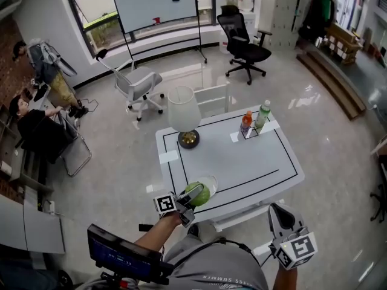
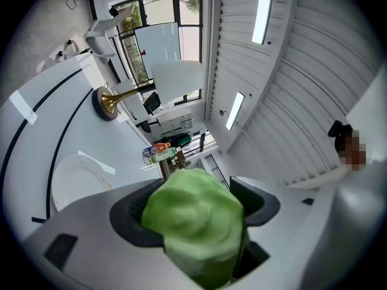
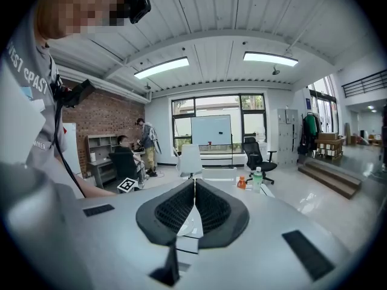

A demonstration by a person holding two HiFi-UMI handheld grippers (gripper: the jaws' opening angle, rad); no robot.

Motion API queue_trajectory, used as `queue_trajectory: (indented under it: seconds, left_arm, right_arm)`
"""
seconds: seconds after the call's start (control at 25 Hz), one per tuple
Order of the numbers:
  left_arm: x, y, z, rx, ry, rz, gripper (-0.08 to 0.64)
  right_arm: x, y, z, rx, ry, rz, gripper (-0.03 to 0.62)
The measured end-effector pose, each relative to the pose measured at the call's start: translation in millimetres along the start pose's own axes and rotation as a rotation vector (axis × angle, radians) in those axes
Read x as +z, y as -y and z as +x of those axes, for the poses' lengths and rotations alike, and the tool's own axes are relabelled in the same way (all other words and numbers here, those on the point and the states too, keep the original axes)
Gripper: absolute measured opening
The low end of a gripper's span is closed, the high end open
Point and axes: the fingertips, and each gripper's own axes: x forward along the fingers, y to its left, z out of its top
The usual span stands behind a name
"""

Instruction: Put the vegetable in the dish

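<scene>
A round green leafy vegetable (image 1: 200, 196) is clamped in my left gripper (image 1: 195, 194), held just over the table's front edge. In the left gripper view the vegetable (image 2: 192, 225) fills the gap between the dark pads (image 2: 127, 215). A pale shallow dish (image 1: 211, 179) sits on the white table (image 1: 254, 168), directly beyond the vegetable and partly hidden by it; the dish (image 2: 74, 183) appears at the left of the left gripper view. My right gripper (image 1: 279, 213) hovers off the table's front right corner, shut and empty, its pads (image 3: 213, 209) pressed together.
A lamp with a white shade and brass base (image 1: 184, 118) stands at the table's back left. An orange bottle (image 1: 245, 123) and a green-capped bottle (image 1: 262, 114) stand at the back right. Office chairs (image 1: 138, 83) and a whiteboard (image 1: 155, 2) stand beyond the table.
</scene>
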Motion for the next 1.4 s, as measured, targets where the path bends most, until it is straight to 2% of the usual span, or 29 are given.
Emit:
queue_trajectory:
  seconds: [0.16,0.68,1.16,1.4]
  left_arm:
    - [15.0,-24.0,7.8,0.012,-0.041,0.086,0.344]
    - [3.3,-87.2,23.5,0.154,-0.188,0.073,0.339]
    - [-13.5,-136.9,45.5,0.195,-0.377,0.011,0.322]
    - [-27.3,-148.7,45.7,0.202,-0.456,-0.013,0.319]
  right_arm:
    - [-2.1,-4.5,12.3,-0.006,-0.021,-0.001,0.008]
    - [-2.9,-7.6,21.9,-0.014,-0.052,0.009,0.008]
    - [-9.7,2.6,44.2,-0.058,-0.09,0.04,0.008]
    - [-15.7,6.7,47.4,-0.079,-0.112,0.059,0.008]
